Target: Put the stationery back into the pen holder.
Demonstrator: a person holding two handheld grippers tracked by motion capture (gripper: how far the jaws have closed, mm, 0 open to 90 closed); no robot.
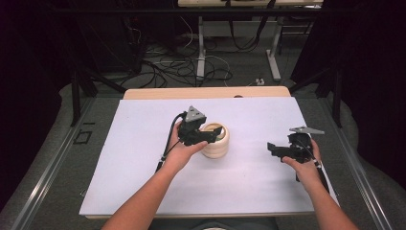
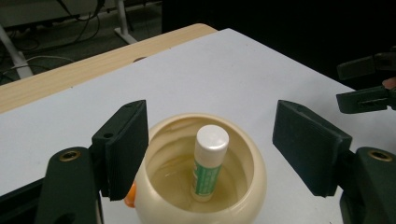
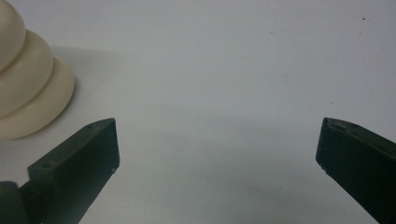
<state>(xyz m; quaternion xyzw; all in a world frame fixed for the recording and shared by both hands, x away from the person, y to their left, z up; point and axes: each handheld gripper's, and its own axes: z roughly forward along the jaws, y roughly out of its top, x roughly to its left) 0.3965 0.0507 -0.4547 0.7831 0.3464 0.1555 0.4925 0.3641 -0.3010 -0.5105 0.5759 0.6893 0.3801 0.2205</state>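
A cream ribbed pot [image 1: 216, 145] stands near the middle of the white board [image 1: 139, 143]. In the left gripper view a white-capped tube with a green label [image 2: 209, 161] stands upright inside the pot [image 2: 254, 172]. A small orange bit [image 2: 130, 199] shows at the pot's near left side. My left gripper [image 1: 213, 135] hovers over the pot's left rim, and its jaws [image 2: 212, 119] stand apart on either side of the pot, touching nothing. My right gripper [image 1: 274, 149] rests open to the right of the pot [image 3: 28, 88], with only bare board between its fingertips [image 3: 217, 133].
The board lies on a wooden table whose far edge [image 1: 206, 92] shows beyond it. Table legs and loose cables [image 1: 191, 67] cover the floor behind. Grey matting [image 1: 57, 163] and rails flank the board. The right gripper's jaws [image 2: 369, 81] show at the far right of the left gripper view.
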